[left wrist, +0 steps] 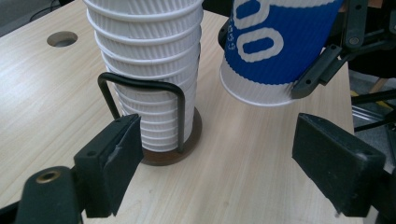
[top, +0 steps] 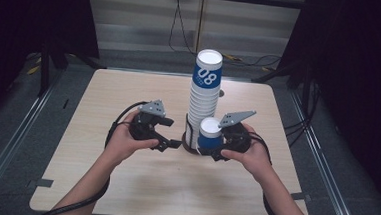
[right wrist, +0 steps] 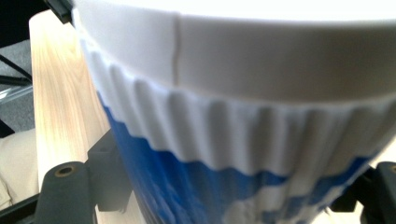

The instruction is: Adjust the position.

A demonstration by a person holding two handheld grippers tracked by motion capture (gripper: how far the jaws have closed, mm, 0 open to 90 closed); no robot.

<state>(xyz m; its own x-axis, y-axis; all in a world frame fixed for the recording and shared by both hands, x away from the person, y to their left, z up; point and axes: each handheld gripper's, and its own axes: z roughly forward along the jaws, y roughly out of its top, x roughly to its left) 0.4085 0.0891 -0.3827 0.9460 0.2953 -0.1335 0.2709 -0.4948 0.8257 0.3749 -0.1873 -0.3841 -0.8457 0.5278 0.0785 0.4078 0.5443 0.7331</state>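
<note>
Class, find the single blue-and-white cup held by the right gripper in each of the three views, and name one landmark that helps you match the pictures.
High view: the single cup sits at centre, inverted, beside the base of the tall cup stack.
Left gripper view: it is at upper right, held off the table by black jaws.
Right gripper view: it fills the frame, close up between the jaws.
Shared landmark: the pale wooden table.
</note>
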